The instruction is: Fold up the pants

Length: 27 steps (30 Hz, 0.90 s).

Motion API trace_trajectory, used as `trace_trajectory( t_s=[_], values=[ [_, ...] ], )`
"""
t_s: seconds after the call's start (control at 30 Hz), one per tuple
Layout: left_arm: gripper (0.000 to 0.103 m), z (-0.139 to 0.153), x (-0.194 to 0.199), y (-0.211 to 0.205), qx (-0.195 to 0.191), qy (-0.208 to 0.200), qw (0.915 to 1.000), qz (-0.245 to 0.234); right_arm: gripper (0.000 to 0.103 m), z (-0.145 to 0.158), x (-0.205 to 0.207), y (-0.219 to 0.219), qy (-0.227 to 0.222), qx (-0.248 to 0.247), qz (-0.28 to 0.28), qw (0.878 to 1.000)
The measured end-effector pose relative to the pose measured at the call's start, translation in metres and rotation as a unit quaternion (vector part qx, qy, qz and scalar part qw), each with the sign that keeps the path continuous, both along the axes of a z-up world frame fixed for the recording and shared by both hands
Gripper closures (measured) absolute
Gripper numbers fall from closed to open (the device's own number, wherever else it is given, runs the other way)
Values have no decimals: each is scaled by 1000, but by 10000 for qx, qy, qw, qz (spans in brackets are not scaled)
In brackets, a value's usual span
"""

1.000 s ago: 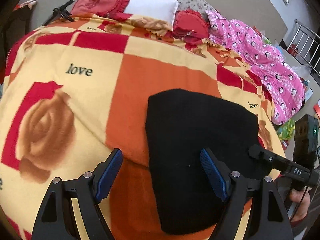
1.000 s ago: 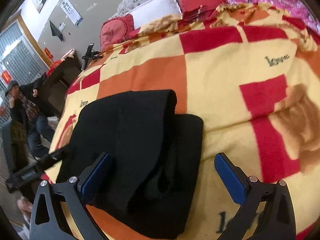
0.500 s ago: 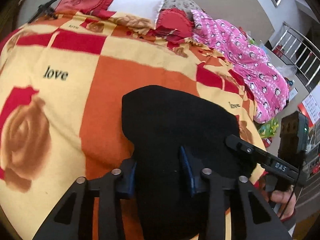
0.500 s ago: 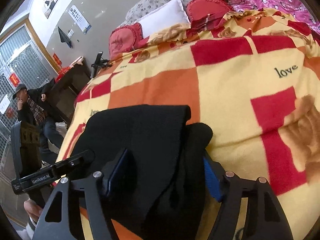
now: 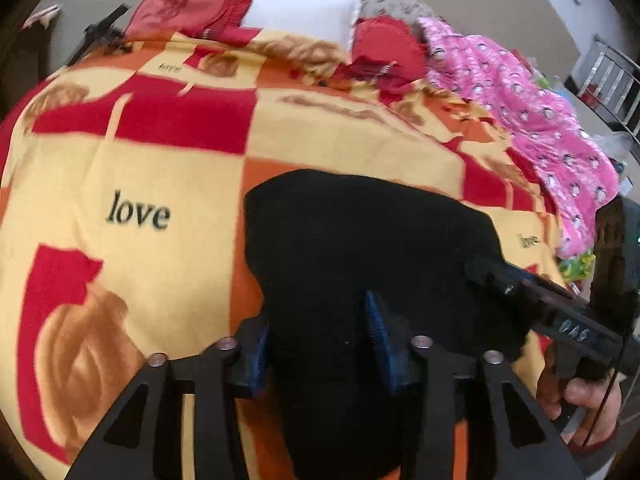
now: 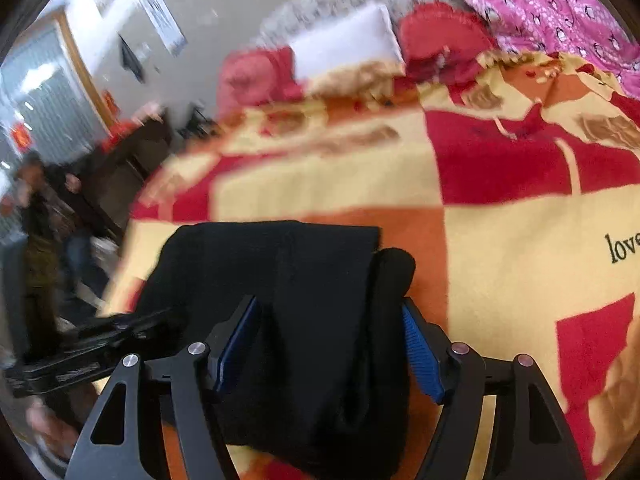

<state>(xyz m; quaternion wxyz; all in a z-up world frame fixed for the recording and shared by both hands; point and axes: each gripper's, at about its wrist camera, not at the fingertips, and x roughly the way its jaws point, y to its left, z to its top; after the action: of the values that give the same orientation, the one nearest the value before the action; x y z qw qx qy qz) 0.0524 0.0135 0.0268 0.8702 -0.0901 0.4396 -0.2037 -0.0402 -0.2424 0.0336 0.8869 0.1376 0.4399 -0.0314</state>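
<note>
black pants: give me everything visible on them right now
The black pants are a plain, matte, soft-looking fabric, already folded into a compact, thick bundle with layered edges and a rolled fold on one side. They lie on the patterned blanket, near its close edge. The right tool straddles the bundle with cloth filling the gap between its blue pads. The left tool also has cloth between its pads, and its jaws are opening. No logo or seam detail is discernible.
</note>
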Motion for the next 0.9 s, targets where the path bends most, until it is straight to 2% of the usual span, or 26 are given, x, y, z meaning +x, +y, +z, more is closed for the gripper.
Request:
trace_trajectory(
  t_s=[0.03, 0.07, 0.13, 0.23, 0.33, 0.47, 0.6, 0.77, 0.83, 0.9],
  values=[
    [48, 0, -1, 0, 6, -43, 10000, 27, 29, -8, 2, 0, 100, -48, -15, 9999],
    [48, 1, -2, -1, 54, -56, 10000, 22, 29, -11, -1, -2, 19, 91, -49, 9999],
    [48, 7, -6, -5, 163, -101, 9998, 20, 29, -8, -5, -5, 17, 180, -41, 9998],
    [51, 23, -18, -11, 386, -330, 9986, 122, 28, 8, -13, 0, -66, -41, 2, 10000],
    [46, 36, -35, -15, 443, -626, 9968, 216, 28, 34, -25, 11, -427, -135, 187, 9988],
    [44, 33, -53, -21, 534, -742, 9955, 251, 28, 49, -24, 29, -636, -210, 490, 9966],
    [44, 26, -57, -25, 679, -760, 9943, 309, 33, 40, -17, 40, -505, -291, 734, 9956],
    [43, 14, -46, -34, 839, -684, 9937, 292, 37, 11, -10, 38, -170, -393, 708, 9966],
    [38, 14, -42, -34, 800, -741, 9935, 322, 37, 4, -12, 39, -234, -485, 731, 9959],
    [37, 13, -39, -34, 802, -759, 9934, 316, 37, 1, -13, 41, -250, -602, 767, 9949]
  ],
)
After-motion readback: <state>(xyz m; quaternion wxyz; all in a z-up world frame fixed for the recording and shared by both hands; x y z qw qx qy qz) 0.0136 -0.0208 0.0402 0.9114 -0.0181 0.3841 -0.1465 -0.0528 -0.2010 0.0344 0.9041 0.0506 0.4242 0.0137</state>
